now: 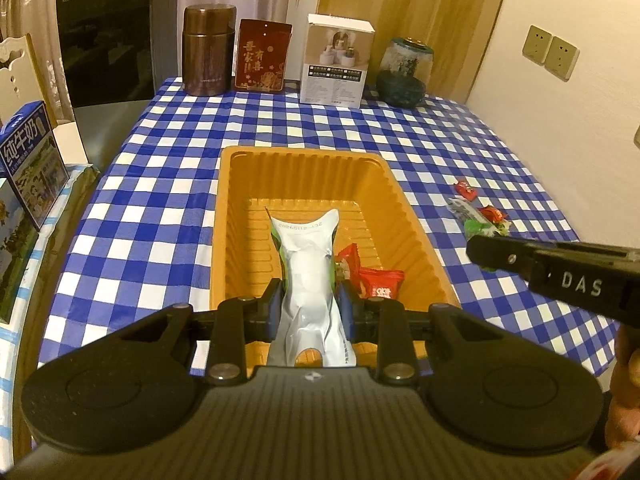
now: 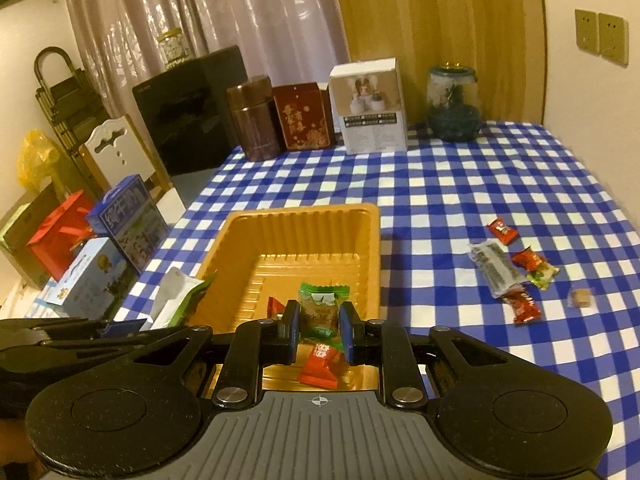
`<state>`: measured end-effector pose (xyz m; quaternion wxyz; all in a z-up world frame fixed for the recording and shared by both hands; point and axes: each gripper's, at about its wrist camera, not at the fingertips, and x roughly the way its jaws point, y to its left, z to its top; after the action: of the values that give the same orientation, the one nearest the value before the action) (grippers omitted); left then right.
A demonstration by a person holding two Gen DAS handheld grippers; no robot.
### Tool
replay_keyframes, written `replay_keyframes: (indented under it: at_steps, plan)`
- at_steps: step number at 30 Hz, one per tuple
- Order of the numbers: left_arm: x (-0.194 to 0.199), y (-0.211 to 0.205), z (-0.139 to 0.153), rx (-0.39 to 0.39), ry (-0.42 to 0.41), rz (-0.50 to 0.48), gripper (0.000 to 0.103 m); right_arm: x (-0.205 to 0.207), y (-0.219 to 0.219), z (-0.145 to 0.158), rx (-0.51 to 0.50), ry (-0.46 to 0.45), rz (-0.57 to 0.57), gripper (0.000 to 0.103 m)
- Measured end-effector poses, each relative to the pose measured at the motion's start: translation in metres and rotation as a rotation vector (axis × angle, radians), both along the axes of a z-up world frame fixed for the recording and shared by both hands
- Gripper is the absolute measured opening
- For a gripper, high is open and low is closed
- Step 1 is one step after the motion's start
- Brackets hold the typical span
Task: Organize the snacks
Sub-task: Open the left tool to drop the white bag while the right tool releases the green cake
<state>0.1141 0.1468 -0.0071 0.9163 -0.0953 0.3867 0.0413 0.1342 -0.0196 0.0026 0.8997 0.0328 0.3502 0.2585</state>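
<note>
Left gripper (image 1: 308, 300) jaws pinch white-green packet (image 1: 308, 256) over orange tray (image 1: 236, 216); right gripper (image 2: 320, 322) jaws pinch green-wrapped candy (image 2: 322, 308) above same tray.

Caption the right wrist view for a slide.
Right gripper shut on a green-wrapped snack above the orange tray.
</note>
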Motion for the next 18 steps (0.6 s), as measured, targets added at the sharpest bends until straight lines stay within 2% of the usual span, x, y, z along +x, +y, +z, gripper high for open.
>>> replay_keyframes:
  at_steps: [14, 17, 18]
  plan:
    - [0.032, 0.015, -0.022, -0.019, 0.021, 0.007, 0.027, 0.027, 0.013, -0.023, -0.001, 0.050, 0.000, 0.021]
    - [0.031, 0.017, -0.021, -0.016, 0.004, 0.020, 0.045, 0.028, 0.014, -0.026, 0.000, 0.057, 0.005, 0.021]
    - [0.030, 0.018, -0.021, -0.017, -0.001, 0.020, 0.045, 0.029, 0.015, -0.026, 0.000, 0.059, 0.007, 0.021]
